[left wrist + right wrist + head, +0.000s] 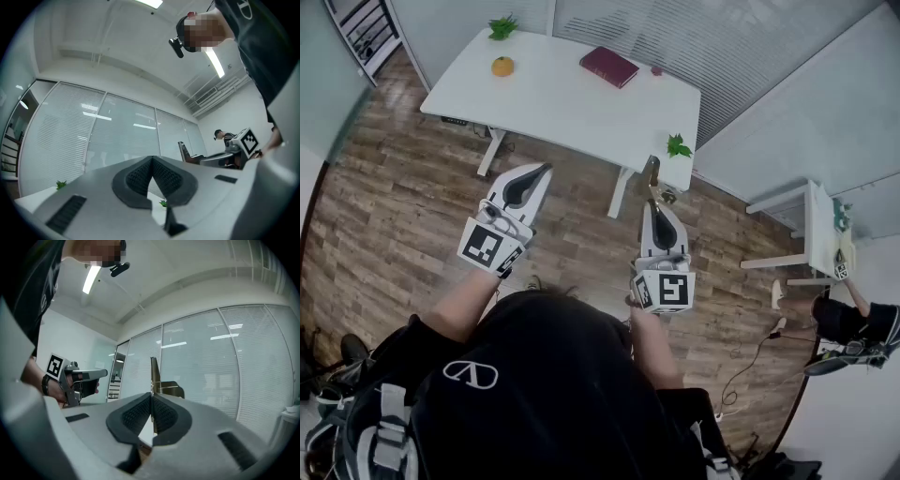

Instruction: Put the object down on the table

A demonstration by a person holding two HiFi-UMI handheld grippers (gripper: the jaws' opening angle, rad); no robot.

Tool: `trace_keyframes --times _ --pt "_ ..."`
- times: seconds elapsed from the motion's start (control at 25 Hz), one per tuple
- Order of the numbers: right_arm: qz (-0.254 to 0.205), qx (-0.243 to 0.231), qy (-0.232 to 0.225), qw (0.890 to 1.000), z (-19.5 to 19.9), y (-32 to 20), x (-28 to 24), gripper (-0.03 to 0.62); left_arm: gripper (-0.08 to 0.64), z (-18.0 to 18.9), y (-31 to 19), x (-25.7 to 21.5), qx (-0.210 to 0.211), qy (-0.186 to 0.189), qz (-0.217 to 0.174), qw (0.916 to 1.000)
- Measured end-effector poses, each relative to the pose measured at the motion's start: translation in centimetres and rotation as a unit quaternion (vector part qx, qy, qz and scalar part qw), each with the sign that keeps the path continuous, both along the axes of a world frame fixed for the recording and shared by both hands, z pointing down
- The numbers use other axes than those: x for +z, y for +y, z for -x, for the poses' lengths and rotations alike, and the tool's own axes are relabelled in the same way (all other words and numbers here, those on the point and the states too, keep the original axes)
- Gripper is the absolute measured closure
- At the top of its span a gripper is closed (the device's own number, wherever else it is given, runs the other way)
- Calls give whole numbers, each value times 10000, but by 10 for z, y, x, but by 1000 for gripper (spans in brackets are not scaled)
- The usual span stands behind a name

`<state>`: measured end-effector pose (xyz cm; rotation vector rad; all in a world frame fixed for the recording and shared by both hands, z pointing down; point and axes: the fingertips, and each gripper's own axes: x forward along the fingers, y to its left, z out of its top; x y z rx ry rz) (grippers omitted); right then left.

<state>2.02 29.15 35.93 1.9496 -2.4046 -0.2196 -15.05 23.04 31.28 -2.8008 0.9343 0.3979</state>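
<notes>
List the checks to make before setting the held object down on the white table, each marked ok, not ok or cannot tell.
1. Right gripper shut on the thin brass-coloured object: ok.
2. Left gripper shut, nothing between its jaws: ok.
3. Bare room on the white table between orange and red book: ok.
4. Object above the tabletop: cannot tell; it shows at the near edge.

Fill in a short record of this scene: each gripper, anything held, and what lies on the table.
left gripper: fingers together, nothing between them
right gripper: shut on a thin metal piece
held item: sticks out past the fingertips, not yet set down
table: white, ahead of the person
on table: red book, orange fruit, green plant at the far corner, another at the near corner
</notes>
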Motion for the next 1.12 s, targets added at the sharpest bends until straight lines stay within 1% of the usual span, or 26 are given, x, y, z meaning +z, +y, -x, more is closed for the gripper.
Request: trace_keyframes --times 0.24,0.28,0.4,0.44,0.64,0.84,1.12 --pt "39 5 -34 10000 -2 -1 4 588 554 -3 1 1 23 -8 22 10000" --pt "64 -36 -95 9999 -2 -2 5 588 555 -5 1 1 26 -11 30 10000" --pt "110 -274 -497 9983 -2 -1 5 586 555 -8 3 3 49 -20 51 10000" --pt "101 -300 -551 9980 -3 0 5 587 555 -9 4 3 59 -22 51 10000" --pt "96 -371 -557 9977 -4 -1 6 588 555 -13 5 5 2 -33 65 10000" --pt "58 -439 -629 9970 -28 1 8 588 555 -36 8 5 -89 -28 74 9999" --pt "24 -720 -717 9948 -66 -9 18 588 555 -73 1 19 -317 -107 122 9994"
